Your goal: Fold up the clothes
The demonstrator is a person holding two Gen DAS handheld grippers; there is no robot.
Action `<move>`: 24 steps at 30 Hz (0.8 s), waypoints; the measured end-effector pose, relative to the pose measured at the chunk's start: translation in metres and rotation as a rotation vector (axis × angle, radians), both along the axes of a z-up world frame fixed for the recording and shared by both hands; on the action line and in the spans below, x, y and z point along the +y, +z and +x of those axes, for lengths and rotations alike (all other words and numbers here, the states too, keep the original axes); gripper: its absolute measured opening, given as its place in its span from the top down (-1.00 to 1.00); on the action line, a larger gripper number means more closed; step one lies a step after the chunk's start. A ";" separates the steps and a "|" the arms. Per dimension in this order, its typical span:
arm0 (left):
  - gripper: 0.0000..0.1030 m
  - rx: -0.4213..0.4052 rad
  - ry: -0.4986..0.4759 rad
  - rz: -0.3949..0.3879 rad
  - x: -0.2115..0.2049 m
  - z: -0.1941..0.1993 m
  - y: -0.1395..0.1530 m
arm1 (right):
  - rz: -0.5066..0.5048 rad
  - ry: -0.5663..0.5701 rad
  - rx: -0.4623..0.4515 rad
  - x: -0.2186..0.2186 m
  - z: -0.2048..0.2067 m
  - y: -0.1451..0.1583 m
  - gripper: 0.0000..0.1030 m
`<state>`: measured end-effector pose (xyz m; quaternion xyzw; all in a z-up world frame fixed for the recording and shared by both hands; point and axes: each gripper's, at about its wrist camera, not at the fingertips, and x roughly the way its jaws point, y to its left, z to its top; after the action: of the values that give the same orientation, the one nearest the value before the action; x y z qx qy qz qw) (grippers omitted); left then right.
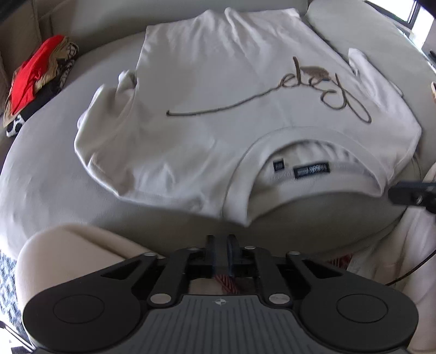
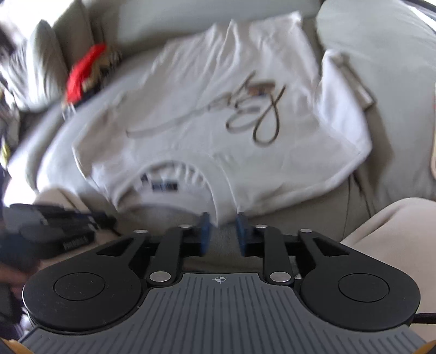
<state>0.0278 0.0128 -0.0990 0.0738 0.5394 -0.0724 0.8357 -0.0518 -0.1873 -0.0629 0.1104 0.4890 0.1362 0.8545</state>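
A white T-shirt [image 1: 218, 95] with looping brown script lies face up on a grey seat cushion [image 1: 54, 168], its collar [image 1: 286, 136] and neck label [image 1: 312, 171] toward me. My left gripper [image 1: 221, 243] hangs back from the shirt's near edge, its fingers only narrowly apart and holding nothing. In the blurred right wrist view the T-shirt [image 2: 218, 95] reaches down to my right gripper [image 2: 223, 231], which is open, with the shoulder edge beside the collar [image 2: 174, 168] just at its blue pads [image 2: 205, 228]. Each gripper shows at the other view's edge: the right gripper [image 1: 408, 193] and the left gripper [image 2: 54, 226].
A pile of red, tan and black clothes [image 1: 32, 79] lies at the cushion's far left, also visible as the red pile [image 2: 84, 70]. A grey pillow [image 1: 354, 24] sits at the back right. Cream fabric [image 1: 68, 253] bulges near the left gripper, and similar cream fabric [image 2: 395, 226] beside the right.
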 end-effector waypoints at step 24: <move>0.30 -0.147 0.012 -0.054 -0.047 0.036 0.009 | 0.057 -0.345 -0.171 -0.092 0.011 -0.009 0.46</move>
<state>0.0638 -0.0343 -0.0898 0.0533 0.4750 -0.0762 0.8750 -0.0407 -0.2793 -0.0722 0.2048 0.3842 0.0103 0.9002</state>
